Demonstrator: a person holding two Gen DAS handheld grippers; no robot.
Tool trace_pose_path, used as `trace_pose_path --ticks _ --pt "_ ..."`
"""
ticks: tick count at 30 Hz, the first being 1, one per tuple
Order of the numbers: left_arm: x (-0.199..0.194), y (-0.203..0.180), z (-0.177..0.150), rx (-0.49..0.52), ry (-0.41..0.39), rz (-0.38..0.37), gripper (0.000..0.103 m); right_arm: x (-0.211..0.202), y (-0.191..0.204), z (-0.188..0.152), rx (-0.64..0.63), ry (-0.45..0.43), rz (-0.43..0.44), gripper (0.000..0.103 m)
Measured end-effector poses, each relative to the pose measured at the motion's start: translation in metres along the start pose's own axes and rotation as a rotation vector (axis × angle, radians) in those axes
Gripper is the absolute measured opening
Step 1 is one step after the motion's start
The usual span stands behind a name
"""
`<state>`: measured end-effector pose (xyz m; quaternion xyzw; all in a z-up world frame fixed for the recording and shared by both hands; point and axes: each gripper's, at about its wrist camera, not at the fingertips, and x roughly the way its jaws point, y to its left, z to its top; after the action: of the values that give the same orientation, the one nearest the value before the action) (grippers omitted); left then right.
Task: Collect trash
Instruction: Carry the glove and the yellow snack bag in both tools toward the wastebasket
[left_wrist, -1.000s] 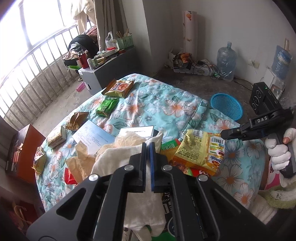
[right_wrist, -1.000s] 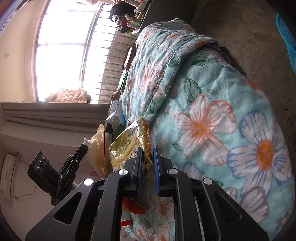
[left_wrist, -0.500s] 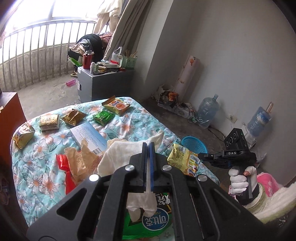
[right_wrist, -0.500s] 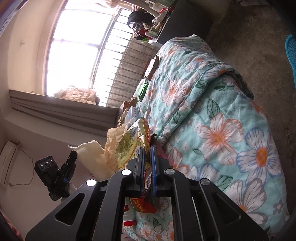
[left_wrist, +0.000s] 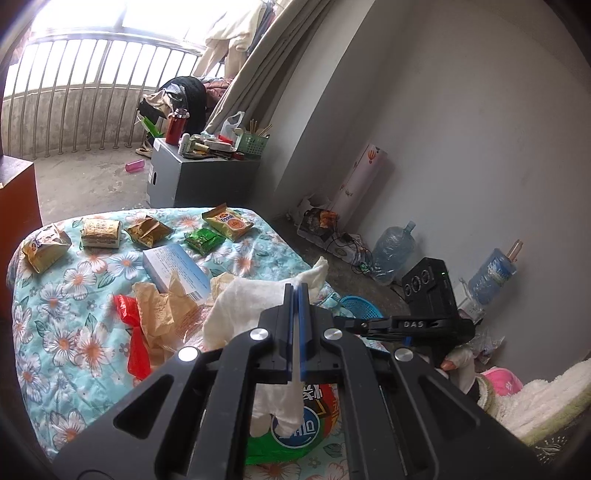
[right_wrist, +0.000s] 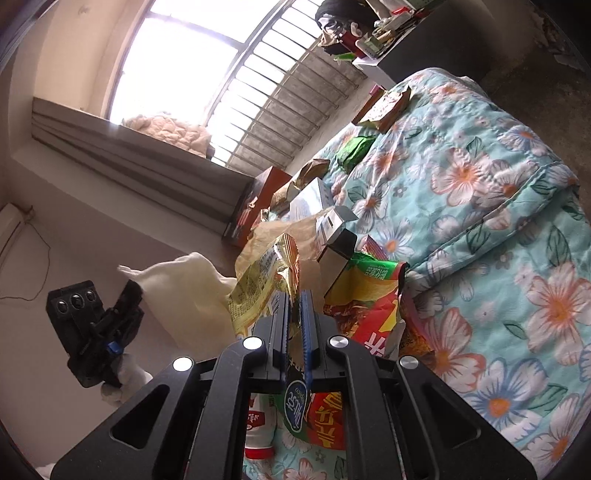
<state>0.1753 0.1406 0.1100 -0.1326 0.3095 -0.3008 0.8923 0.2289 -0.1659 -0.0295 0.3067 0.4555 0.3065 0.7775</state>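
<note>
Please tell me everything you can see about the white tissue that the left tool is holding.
The white tissue is a soft, crumpled sheet, paper or thin cloth by its look. The left tool is shut on it: the bulk bunches in front of the fingers, one corner sticks up, and a tail hangs below the jaws. It appears lifted above the floral blanket, with other wrappers behind and under it. In the right wrist view it looks creamy and puffed out.

white tissue (left_wrist: 255, 314) partly behind tool (left_wrist: 296, 295), wrapper print unreadable
</note>
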Motion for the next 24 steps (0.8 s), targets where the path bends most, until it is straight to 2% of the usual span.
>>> trace_pose_path --ticks 3,8,13,17,24 --pt "-0.021 0.001 0.006 -0.009 -0.034 -0.01 0.001 0.017 0.002 -0.005 -0.017 0.023 -0.047 0.007" --pt "-0.06 -0.003 0.02 -0.009 -0.12 -0.017 0.001 0.017 0.003 -0.006 -0.037 0.02 -0.085 0.007" --pt "-0.089 -0.016 0.028 0.011 -0.193 -0.013 0.001 0.007 0.009 -0.007 -0.041 0.007 -0.079 0.007" --pt "-0.1 -0.029 0.029 0.042 -0.211 -0.005 0.001 -0.013 0.014 -0.012 -0.038 -0.005 -0.012 0.007" --pt "-0.094 -0.05 0.023 0.06 -0.191 -0.019 0.001 -0.051 0.018 -0.019 0.002 -0.025 0.132 0.007"
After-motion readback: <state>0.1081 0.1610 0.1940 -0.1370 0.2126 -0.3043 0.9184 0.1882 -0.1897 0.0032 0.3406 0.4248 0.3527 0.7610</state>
